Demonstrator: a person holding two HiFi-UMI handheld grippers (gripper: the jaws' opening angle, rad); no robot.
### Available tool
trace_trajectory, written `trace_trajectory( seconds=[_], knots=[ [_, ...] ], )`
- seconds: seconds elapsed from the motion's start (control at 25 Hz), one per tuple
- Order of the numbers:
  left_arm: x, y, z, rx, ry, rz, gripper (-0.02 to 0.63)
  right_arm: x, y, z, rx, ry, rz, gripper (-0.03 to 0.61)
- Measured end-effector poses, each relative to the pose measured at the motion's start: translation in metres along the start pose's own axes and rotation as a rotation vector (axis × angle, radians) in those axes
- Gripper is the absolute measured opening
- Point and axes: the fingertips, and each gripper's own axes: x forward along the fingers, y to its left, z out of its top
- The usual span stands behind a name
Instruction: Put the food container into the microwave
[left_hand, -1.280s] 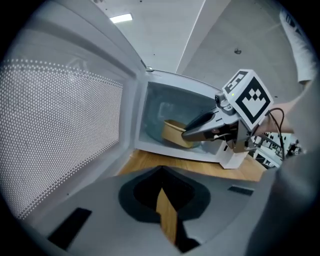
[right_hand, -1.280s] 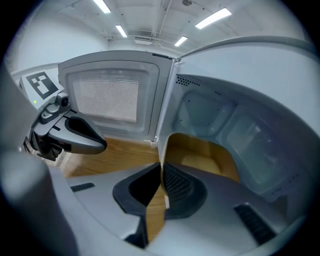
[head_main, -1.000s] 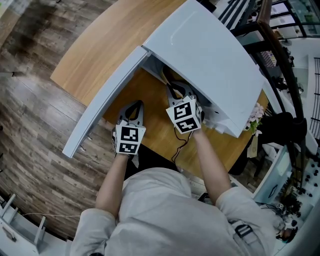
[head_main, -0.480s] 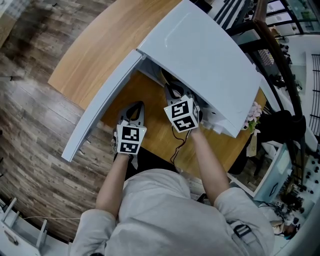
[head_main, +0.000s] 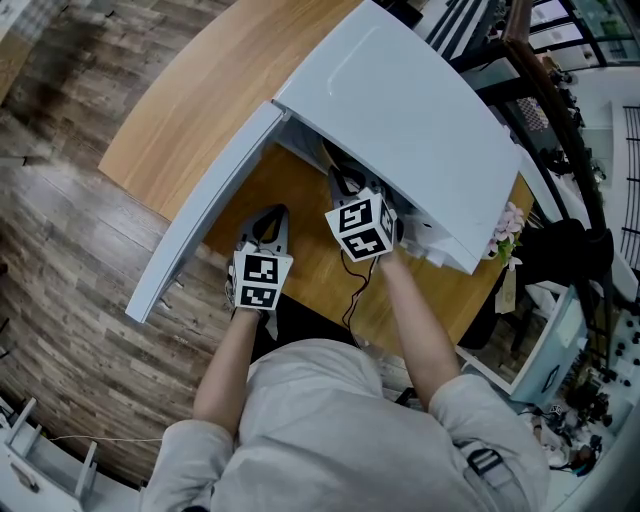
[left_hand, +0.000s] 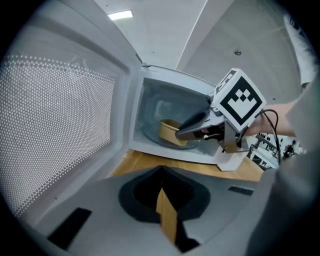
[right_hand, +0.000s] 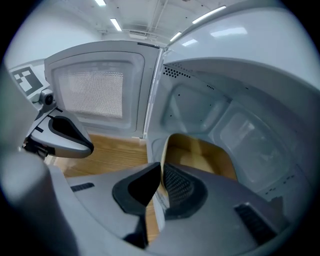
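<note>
The white microwave (head_main: 400, 100) stands on the wooden table (head_main: 200, 90) with its door (head_main: 200, 210) swung wide open to the left. A tan food container (right_hand: 200, 152) sits inside the cavity on the glass turntable (left_hand: 150, 136). My right gripper (right_hand: 161, 185) reaches into the opening, shut on the container's near rim. From the left gripper view, the container (left_hand: 169, 131) shows just behind the right gripper (left_hand: 192, 125). My left gripper (head_main: 268, 215) hovers low over the table in front of the open door, jaws closed together with nothing between them.
The door's perforated inner window (left_hand: 55, 130) stands close on the left of my left gripper. A black cable (head_main: 355, 290) trails from the right gripper over the table's front edge. Pale flowers (head_main: 512, 235) sit right of the microwave. Wood floor lies beyond the table.
The right gripper has edged slightly further towards the microwave opening with the container. The left gripper has stayed in place.
</note>
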Motion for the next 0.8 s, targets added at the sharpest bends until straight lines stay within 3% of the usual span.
trace_trajectory(
  seconds=[0.44, 0.64, 0.8],
  knots=[
    [-0.008, -0.003, -0.007, -0.005, 0.004, 0.004, 0.011, 0.008, -0.002, -0.004, 0.017, 0.003, -0.026, 0.036],
    [-0.013, -0.002, -0.009, -0.016, 0.004, 0.007, 0.011, 0.002, 0.0, 0.001, 0.092, -0.047, -0.025, 0.188],
    [-0.019, 0.001, -0.005, -0.07, -0.019, 0.006, 0.011, -0.012, 0.001, 0.003, 0.177, -0.121, -0.048, 0.215]
  ],
)
